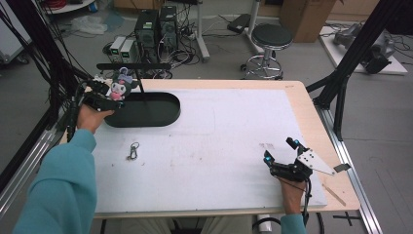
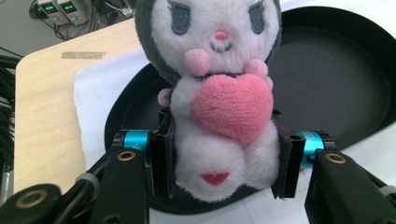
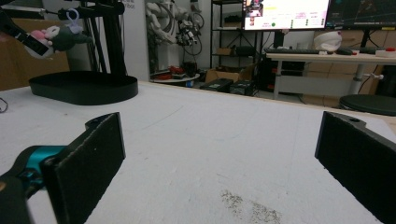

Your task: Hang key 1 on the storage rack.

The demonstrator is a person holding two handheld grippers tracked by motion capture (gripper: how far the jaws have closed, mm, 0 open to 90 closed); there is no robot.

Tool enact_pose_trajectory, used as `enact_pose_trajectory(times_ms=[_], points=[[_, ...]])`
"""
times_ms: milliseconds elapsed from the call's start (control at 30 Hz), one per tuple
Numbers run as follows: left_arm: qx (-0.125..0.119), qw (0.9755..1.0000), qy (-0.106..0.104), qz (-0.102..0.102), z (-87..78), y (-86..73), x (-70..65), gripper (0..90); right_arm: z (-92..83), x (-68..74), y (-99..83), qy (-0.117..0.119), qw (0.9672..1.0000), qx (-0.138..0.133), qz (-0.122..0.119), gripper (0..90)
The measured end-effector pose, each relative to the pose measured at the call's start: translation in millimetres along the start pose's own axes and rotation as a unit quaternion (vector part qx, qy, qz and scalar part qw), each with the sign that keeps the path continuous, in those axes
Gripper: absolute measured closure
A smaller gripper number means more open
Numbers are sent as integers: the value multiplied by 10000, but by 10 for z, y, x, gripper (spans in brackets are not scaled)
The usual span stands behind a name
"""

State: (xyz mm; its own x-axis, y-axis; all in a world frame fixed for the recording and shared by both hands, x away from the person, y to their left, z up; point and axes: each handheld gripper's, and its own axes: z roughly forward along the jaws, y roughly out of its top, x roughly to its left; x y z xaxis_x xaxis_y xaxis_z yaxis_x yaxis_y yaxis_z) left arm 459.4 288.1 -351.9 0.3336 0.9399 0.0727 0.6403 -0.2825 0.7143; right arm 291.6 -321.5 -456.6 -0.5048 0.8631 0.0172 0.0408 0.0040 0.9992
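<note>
My left gripper (image 2: pixel 219 163) was clamped around the plush toy (image 2: pixel 215 93), holding it upright just above the near rim of the black oval tray (image 2: pixel 345 93), while my right gripper (image 3: pixel 219 158) rested wide apart on the table (image 3: pixel 210 140)

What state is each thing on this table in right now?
Plush toy: upright, clamped at its sides, held above the tray.
Left gripper: jaws shut on the plush toy.
Right gripper: jaws open, nothing between them, low over the table.
Black tray: nothing lying in it.
Metal clip: lying loose on the white mat.
</note>
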Motion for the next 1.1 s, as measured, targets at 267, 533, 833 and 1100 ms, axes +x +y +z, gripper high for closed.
enact_pose_trajectory(times_ms=[267, 533, 833, 1100], points=[[20, 10000, 57, -44, 69, 26, 37, 523, 0, 2, 0, 0, 10000, 3, -2, 7], [-141, 9998, -71, 78, 61, -5, 66, 255, -2, 6, -1, 2, 10000, 18, 6, 7], [-1066, 9899, -861, 375, -24, -126, 71, 17, -2, 6, -1, -1, 10000, 20, 8, 7], [-1847, 9748, -1145, 498, -334, -288, -1, 17, -1, 1, -1, 2, 10000, 6, 10, 7]])
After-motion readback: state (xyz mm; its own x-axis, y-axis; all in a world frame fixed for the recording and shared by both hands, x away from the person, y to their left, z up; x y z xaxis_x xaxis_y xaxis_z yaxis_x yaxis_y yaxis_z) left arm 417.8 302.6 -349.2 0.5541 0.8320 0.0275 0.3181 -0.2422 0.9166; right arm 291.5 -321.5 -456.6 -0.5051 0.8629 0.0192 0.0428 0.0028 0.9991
